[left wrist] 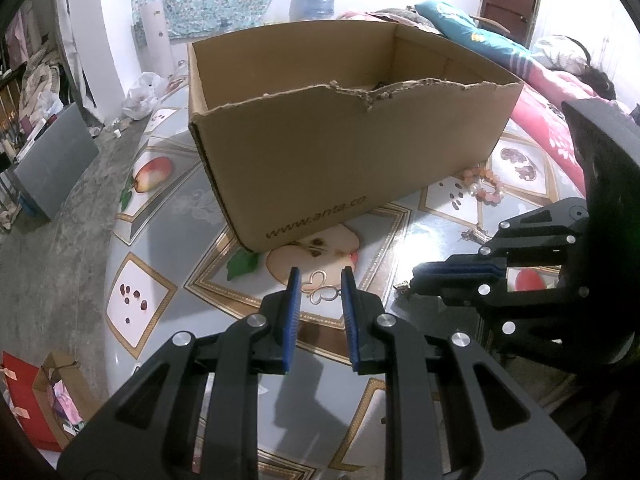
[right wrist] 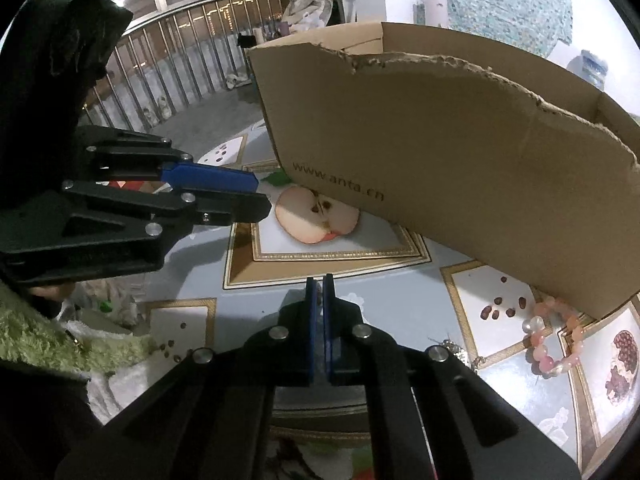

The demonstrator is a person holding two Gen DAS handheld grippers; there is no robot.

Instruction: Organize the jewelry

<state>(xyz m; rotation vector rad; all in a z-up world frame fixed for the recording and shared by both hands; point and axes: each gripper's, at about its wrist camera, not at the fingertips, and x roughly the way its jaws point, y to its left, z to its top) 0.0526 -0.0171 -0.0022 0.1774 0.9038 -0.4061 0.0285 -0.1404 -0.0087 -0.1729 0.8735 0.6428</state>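
The left tongs [left wrist: 322, 280] hang just above the tabletop [left wrist: 168, 208] with their blue pads parted, released; a gold butterfly clip [left wrist: 322, 288] lies on the cloth between the tips, and no pad presses on it. The right tongs [right wrist: 319, 286] are clenched, the two blue pads almost meeting; a small dark piece [right wrist: 319, 298] sits pinched in the narrow gap near the tips, too small to name. From the left view the right tongs [left wrist: 424, 276] reach in from the right with their tip down at the cloth, beside a small metallic piece [left wrist: 402, 287] lying there.

An open box [left wrist: 340, 152] stands on the tabletop beyond both tongs, its near wall torn along the top edge; what lies inside cannot be made out. A pink bead bracelet [right wrist: 554, 338] rests on the cloth at the box's right corner, just beside the wall; a small silvery piece [right wrist: 454, 346] lies near it, closer to the right tongs. The cloth is printed with fruit; a halved apple [right wrist: 318, 216] shows in front of the box. A green fuzzy sleeve [right wrist: 60, 340] shows at the lower left of the right view.
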